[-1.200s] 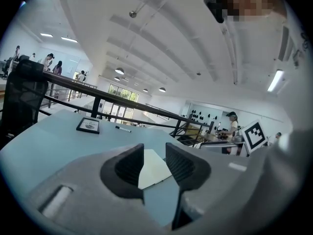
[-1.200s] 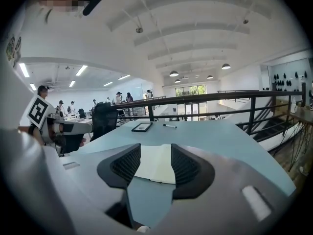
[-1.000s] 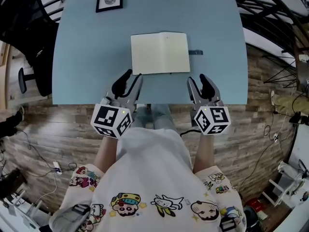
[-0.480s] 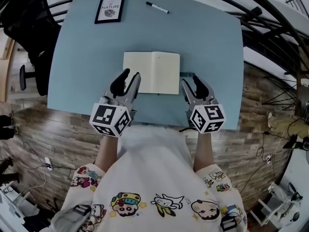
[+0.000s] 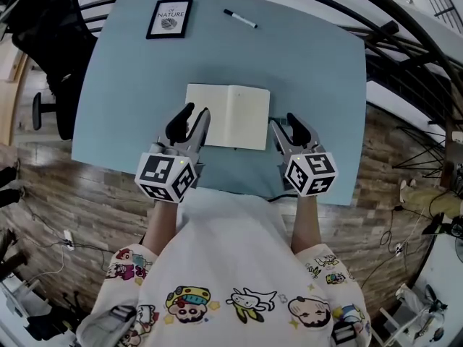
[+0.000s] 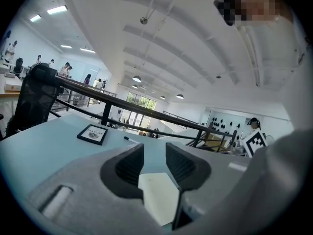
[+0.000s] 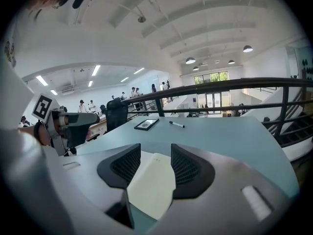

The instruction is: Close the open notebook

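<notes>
An open notebook [image 5: 228, 116] with blank cream pages lies flat on the blue table [image 5: 318, 63]. My left gripper [image 5: 195, 111] is open, its tips over the notebook's near left corner. My right gripper [image 5: 284, 121] is open just off the notebook's right edge. Neither holds anything. In the left gripper view the cream page [image 6: 159, 199] shows below the parted jaws of the left gripper [image 6: 154, 155]. In the right gripper view the notebook [image 7: 151, 182] lies below and between the jaws of the right gripper [image 7: 155, 155].
A black-framed picture [image 5: 170, 18] sits at the table's far left and a black pen [image 5: 240, 18] at the far middle. A dark office chair [image 5: 43, 42] stands left of the table. Black railings [image 5: 405, 42] run past its right side.
Both grippers have moved forward from the table's near edge to the notebook's near corners. Their jaws stay parted the same. The notebook has not moved.
</notes>
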The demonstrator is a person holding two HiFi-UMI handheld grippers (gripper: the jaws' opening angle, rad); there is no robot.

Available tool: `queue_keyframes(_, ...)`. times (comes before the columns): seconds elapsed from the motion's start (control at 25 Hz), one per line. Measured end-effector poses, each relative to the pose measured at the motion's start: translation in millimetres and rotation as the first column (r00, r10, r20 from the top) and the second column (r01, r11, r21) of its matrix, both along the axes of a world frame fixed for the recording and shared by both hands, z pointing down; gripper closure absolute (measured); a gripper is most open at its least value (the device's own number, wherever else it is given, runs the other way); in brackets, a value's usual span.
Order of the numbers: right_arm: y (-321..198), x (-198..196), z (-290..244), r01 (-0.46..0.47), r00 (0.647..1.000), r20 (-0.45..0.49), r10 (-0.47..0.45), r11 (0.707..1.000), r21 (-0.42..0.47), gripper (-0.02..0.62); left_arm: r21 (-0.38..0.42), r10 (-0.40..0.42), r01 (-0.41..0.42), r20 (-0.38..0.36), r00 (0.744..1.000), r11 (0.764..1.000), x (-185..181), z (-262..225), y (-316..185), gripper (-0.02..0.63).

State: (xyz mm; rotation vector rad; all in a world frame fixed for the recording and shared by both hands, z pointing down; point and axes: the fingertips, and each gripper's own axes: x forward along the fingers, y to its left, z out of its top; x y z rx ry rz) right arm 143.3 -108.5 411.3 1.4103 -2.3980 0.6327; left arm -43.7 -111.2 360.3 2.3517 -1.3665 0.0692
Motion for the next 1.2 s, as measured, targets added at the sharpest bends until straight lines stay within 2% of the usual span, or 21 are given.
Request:
queue_keyframes(0.2,3.7,-3.9,16.3,0.002,1.000,0.003,-0.002,0.999,-0.053,0.402,-0.051,0.015,-0.016,-0.017,1.000,0.999,1.0,21.1,3.8,0.472)
queue_keyframes(0.48,13.6,-2.0,59.1,-0.005,1.000,0.002,0.005,0.987,-0.163,0.402,-0.182,0.034,-0.045,-0.064,0.997,0.982,10.4,69.7,21.2,0.472)
queue_keyframes(0.8,20.0,-1.1,119.4,-0.004,1.000,-0.017,-0.001,0.959,-0.284,0.403,-0.336,-0.002,-0.049,-0.151,0.989,0.940,18.1,125.6,39.7,0.472)
queue_keyframes(1.2,16.0,1.2,169.1,0.002,1.000,-0.022,-0.011,0.924,-0.382,0.402,-0.468,-0.064,-0.054,-0.231,0.971,0.882,29.0,179.0,54.0,0.472)
